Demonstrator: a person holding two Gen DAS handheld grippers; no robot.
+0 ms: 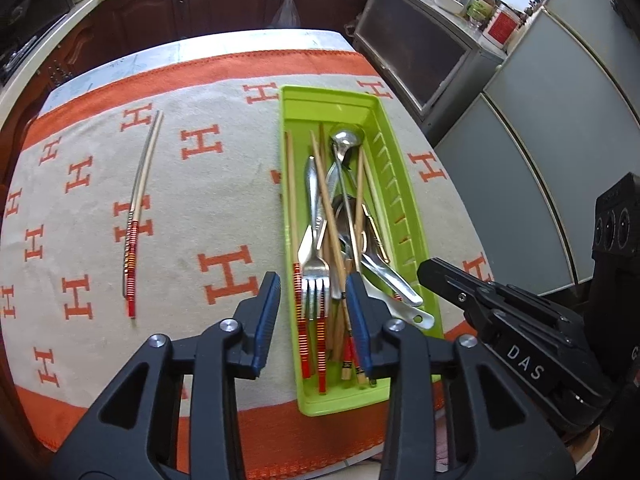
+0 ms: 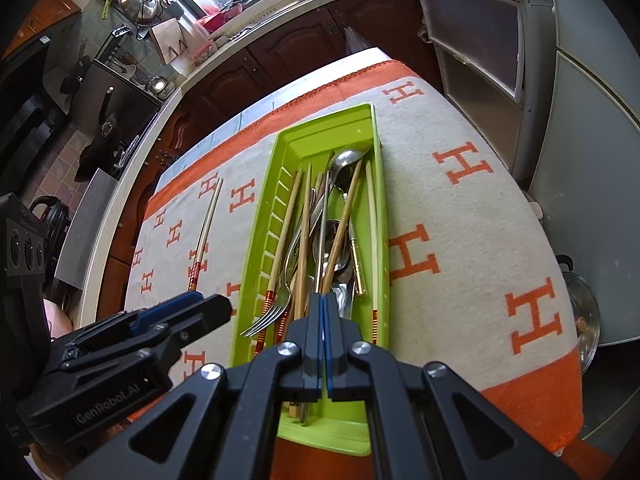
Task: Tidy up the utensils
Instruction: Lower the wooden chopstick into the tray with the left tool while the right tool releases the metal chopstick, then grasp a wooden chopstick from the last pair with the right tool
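Green tray [image 1: 394, 168], long and narrow, lies lengthwise on the tabletop, on a cream cloth [image 1: 208, 184] with orange border and orange H marks. Contents, heaped and crossing one another: a fork [image 1: 316, 280] with tines toward the near end, a spoon [image 1: 346, 138] with its bowl at the far end, further steel cutlery, a white-handled piece, and several wooden chopsticks [image 1: 326, 208], some with red-and-gold banded ends. One pair of chopsticks [image 1: 138, 216] of the same banded kind lies apart on the cloth, well to the left of the tray, roughly parallel to it, banded ends nearest. Left tool [image 1: 314, 318]: held over the near end of the tray, blue-padded fingers [image 1: 268, 320] spread wide, nothing between them; the fork tines and banded chopstick ends show in the gap below. Right tool [image 2: 324, 340]: also above the near end of the tray, just to the right of the left one, fingers pressed together with no visible gap; whether anything thin is caught between them cannot be told. Between both tools and any single piece stands the tangle itself, with chopsticks laid across the cutlery. Surroundings: dark wooden cabinets [image 1: 240, 0] beyond the tabletop, grey cupboard fronts [image 1: 540, 160] to the right, pots and pans [image 2: 136, 0] on a rack at far left in the right wrist view.
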